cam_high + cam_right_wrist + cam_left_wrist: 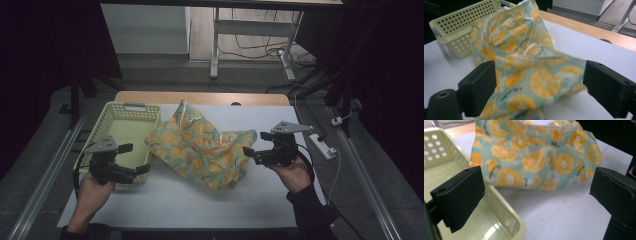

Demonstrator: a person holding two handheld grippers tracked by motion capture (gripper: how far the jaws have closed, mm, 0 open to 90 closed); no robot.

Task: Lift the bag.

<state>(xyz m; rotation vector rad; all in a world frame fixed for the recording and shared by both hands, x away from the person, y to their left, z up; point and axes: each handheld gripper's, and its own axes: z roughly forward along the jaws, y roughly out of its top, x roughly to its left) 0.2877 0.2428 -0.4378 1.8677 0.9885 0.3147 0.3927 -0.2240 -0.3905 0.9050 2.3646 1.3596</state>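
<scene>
A crumpled teal cloth printed with orange slices [202, 147] lies bunched on the white table, its left edge resting against a pale yellow perforated basket [117, 112]. My left gripper [134, 159] stands open over the basket's near right corner, pointing at the cloth [534, 157]; one jaw hangs above the basket [449, 147], the other over the table. My right gripper [251, 154] is at the cloth's right end. In the right gripper view its jaws stand wide open, and a fold of the cloth [524, 62] lies loose between them, untouched by the pads.
The white tabletop [200, 200] has a wooden strip [200, 97] along its far edge. A white power strip [325, 145] lies off the table's right side. Metal rails run down both sides, and a desk frame with cables stands beyond.
</scene>
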